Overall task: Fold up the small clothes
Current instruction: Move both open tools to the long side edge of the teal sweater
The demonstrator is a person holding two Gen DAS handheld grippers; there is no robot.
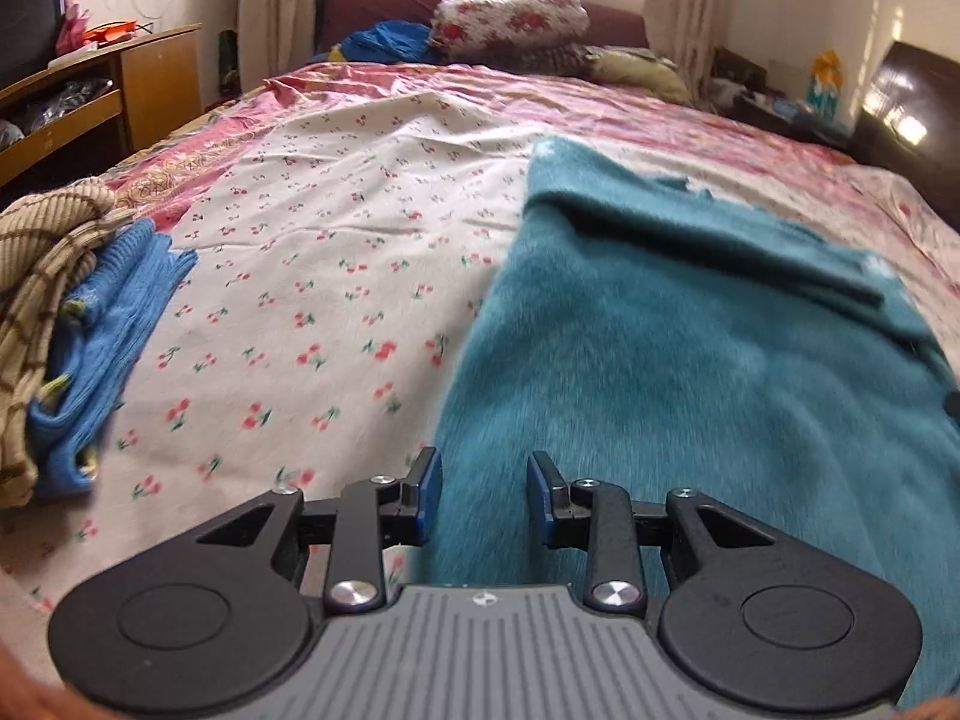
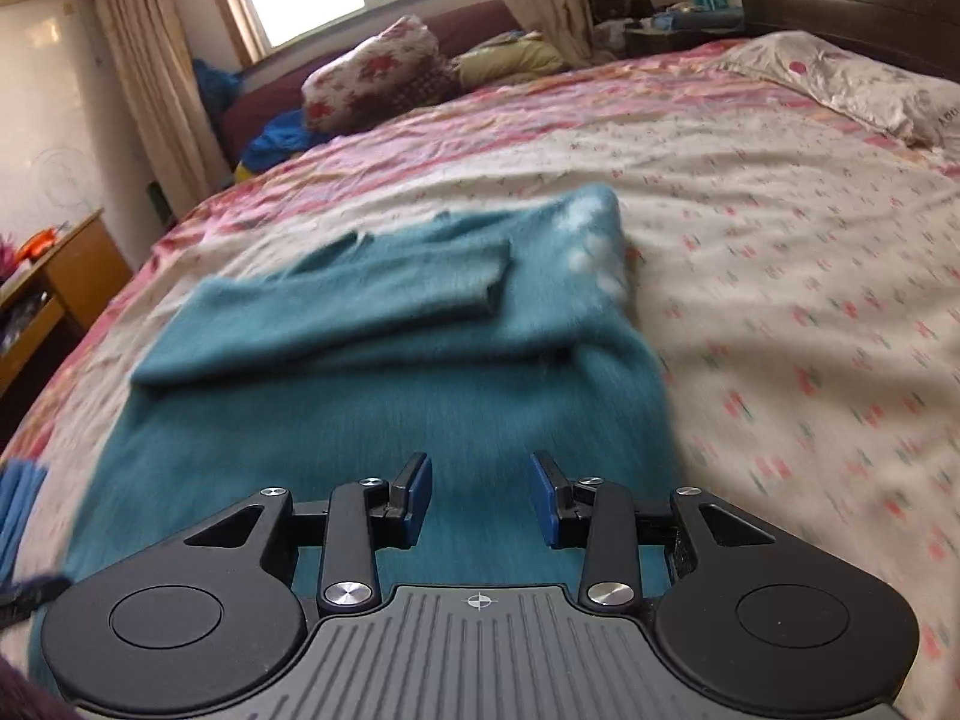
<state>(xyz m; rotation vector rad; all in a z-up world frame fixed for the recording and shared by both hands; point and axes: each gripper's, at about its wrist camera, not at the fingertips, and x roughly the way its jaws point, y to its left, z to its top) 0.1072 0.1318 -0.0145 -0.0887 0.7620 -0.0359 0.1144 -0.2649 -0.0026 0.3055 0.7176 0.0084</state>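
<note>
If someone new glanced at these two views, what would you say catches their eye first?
Most likely the fuzzy teal sweater spread on the cherry-print bedsheet, with one sleeve already folded across its body. Next, both sets of tongs, left and right, open and empty above the sweater's near edge. Then the pile of a blue knit and a beige striped garment at the left edge of the bed.

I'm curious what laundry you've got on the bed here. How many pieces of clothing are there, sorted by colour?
Teal: 1, the fuzzy sweater spread on the bed, one sleeve folded across it.
Blue: 1, the knit piece at the left edge.
Beige with brown stripes: 1, the knit lying partly over the blue one.
Total: 3
</note>
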